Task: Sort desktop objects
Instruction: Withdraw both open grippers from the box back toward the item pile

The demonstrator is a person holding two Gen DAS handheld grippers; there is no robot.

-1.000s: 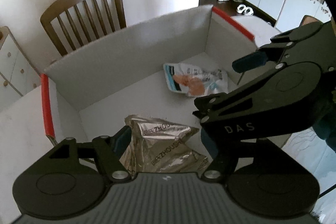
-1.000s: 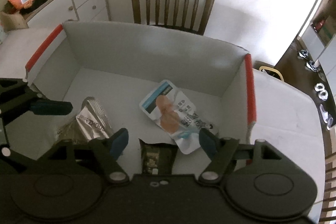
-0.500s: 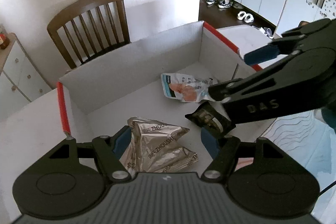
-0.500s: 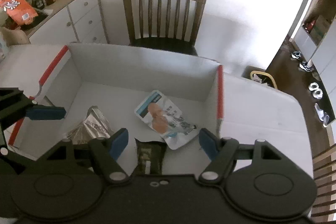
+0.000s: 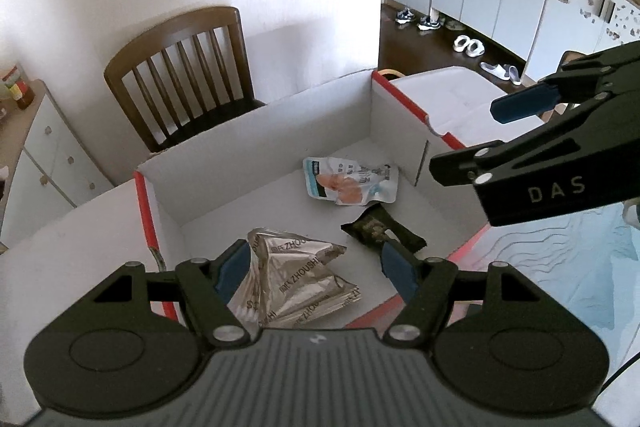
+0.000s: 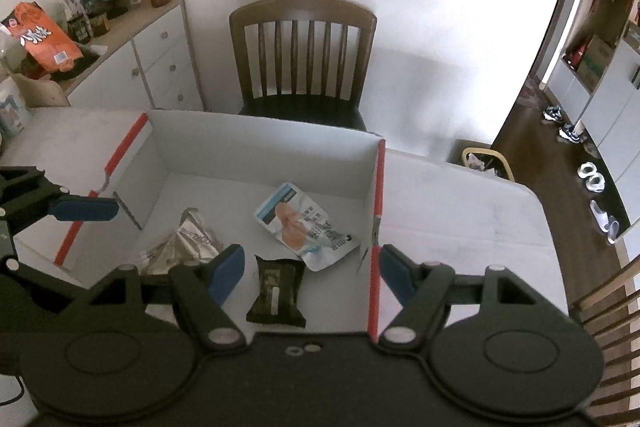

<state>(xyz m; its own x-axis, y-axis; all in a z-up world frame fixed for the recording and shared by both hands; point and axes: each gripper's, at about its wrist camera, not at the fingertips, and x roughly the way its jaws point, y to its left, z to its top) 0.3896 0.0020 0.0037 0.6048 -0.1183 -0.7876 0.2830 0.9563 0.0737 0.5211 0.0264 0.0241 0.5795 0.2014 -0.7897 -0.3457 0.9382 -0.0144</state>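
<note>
Both claws, left claw (image 5: 316, 267) and right claw (image 6: 312, 267), hang apart and empty above the box (image 6: 264, 143) holding silver pouch (image 5: 296, 279), dark bar (image 6: 276, 291), white sachet (image 6: 304, 223); careless descent could snag its wall.

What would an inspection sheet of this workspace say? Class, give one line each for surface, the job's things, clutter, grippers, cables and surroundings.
Surface: white table, with a patterned blue mat at its near edge.
Job's things: open white box with red edges holds a silver packet, a dark snack bar and a white pouch, all lying apart.
Clutter: nothing seen on the table outside the box.
Grippers: left gripper and right gripper are both open and empty, above the box.
Cables: thin dark cable at the lower right edge.
Surroundings: wooden chair, white drawers with jars and bags, shoes on the floor.
</note>
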